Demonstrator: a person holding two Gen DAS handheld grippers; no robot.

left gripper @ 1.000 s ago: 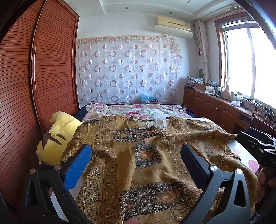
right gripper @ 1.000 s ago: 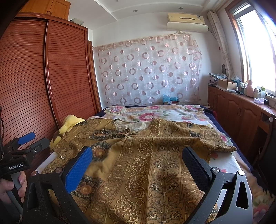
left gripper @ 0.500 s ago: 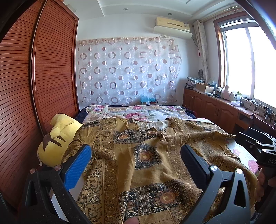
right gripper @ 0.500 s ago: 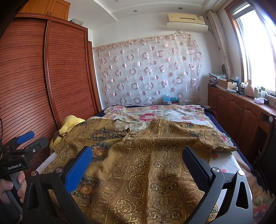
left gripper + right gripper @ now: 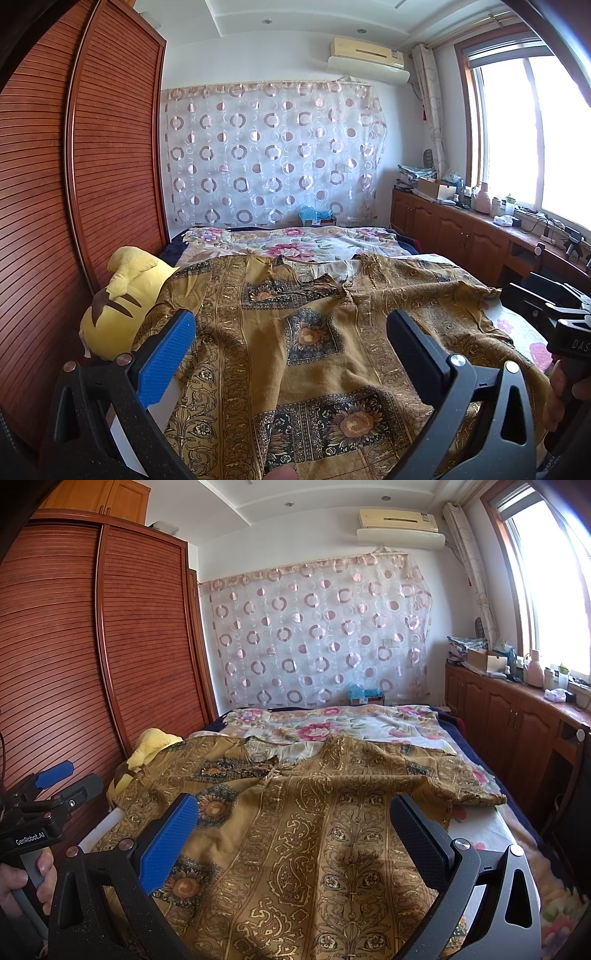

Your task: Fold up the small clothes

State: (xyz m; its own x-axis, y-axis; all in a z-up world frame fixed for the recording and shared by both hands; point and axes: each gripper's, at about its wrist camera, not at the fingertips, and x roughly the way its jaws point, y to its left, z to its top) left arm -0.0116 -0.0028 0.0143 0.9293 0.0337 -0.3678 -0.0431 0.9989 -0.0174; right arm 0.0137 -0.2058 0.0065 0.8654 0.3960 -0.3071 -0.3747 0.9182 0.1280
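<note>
A mustard-gold patterned garment (image 5: 314,354) with sunflower squares and paisley bands lies spread flat on the bed, collar toward the far end; it also shows in the right wrist view (image 5: 306,834). My left gripper (image 5: 290,325) is open and empty, held above the garment's near left part. My right gripper (image 5: 293,812) is open and empty, above the garment's near right part. The right gripper's body shows at the right edge of the left wrist view (image 5: 554,317). The left gripper's body shows at the left edge of the right wrist view (image 5: 48,805).
A yellow plush toy (image 5: 118,306) lies at the bed's left edge against the wooden wardrobe (image 5: 74,184). A floral sheet (image 5: 295,240) covers the far bed. Wooden cabinets (image 5: 517,716) with clutter run along the right under the window. A circle-patterned curtain (image 5: 269,155) hangs behind.
The left wrist view has tilted up slightly. Both grippers stay open over the garment, and the garment has not moved.
</note>
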